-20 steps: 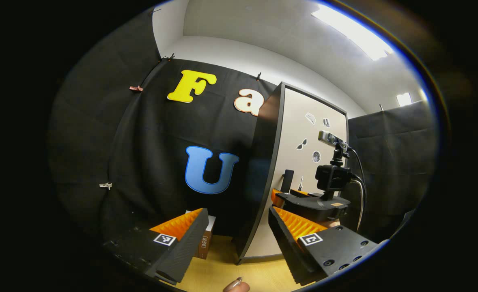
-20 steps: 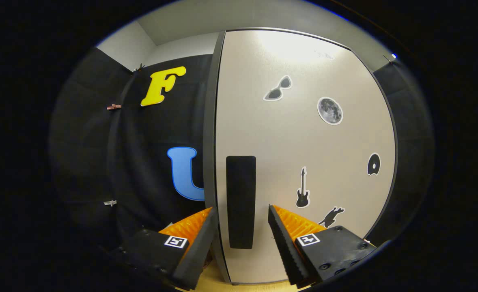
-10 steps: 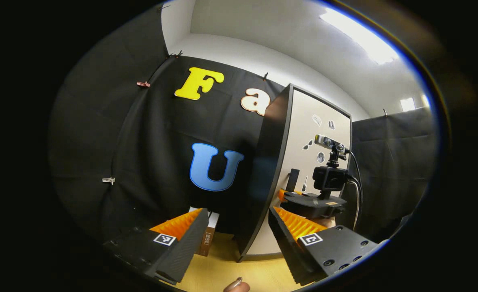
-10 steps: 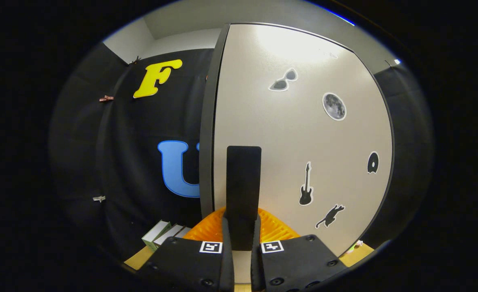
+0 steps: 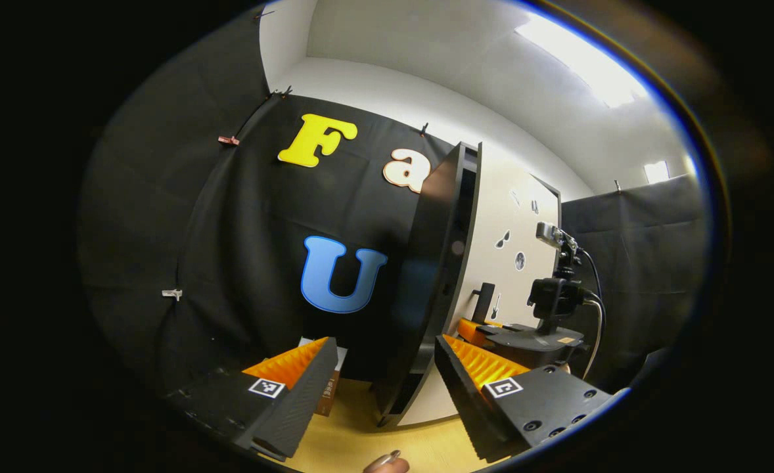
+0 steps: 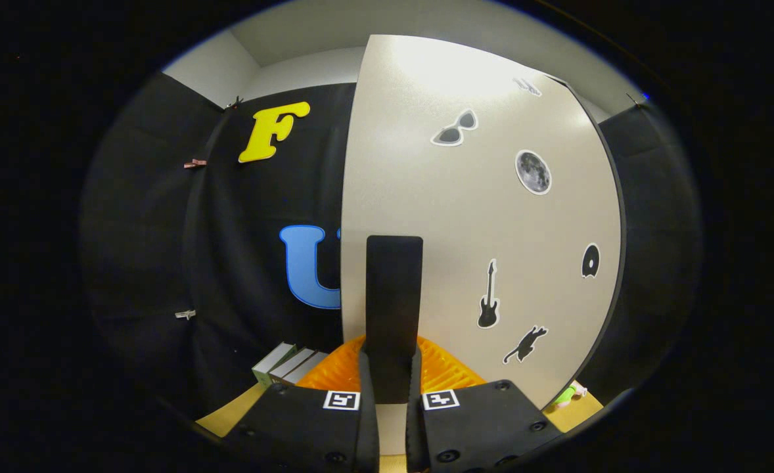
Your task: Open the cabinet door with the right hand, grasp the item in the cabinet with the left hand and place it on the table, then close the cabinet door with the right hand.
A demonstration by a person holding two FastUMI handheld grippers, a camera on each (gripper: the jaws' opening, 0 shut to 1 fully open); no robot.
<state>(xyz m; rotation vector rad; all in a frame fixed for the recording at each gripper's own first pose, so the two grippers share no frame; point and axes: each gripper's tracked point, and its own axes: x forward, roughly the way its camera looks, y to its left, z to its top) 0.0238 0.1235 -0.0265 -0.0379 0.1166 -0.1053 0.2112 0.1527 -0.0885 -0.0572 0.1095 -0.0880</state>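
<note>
In the right gripper view, the beige cabinet door (image 6: pixel 466 217) carries small stickers and a black upright handle (image 6: pixel 393 289). My right gripper (image 6: pixel 390 358) is shut on that handle. In the left gripper view, the door (image 5: pixel 515 210) stands slightly ajar from the dark cabinet body (image 5: pixel 433 263), with a narrow gap at its top edge. There the right gripper (image 5: pixel 476 325) holds the handle (image 5: pixel 485 301). My left gripper (image 5: pixel 385 348) hangs open in front of the cabinet's side, nothing between its fingers. The cabinet's inside is hidden.
Several books (image 5: pixel 331 387) stand on the wooden table (image 5: pixel 361 440) left of the cabinet, and they also appear as books (image 6: pixel 288 361) in the right gripper view. A small green thing (image 6: pixel 566 395) lies at the door's lower right. A fingertip (image 5: pixel 384 464) shows at the bottom.
The right gripper closed on the handle and has pulled the door slightly away from the cabinet. The left gripper stayed open and barely moved.
</note>
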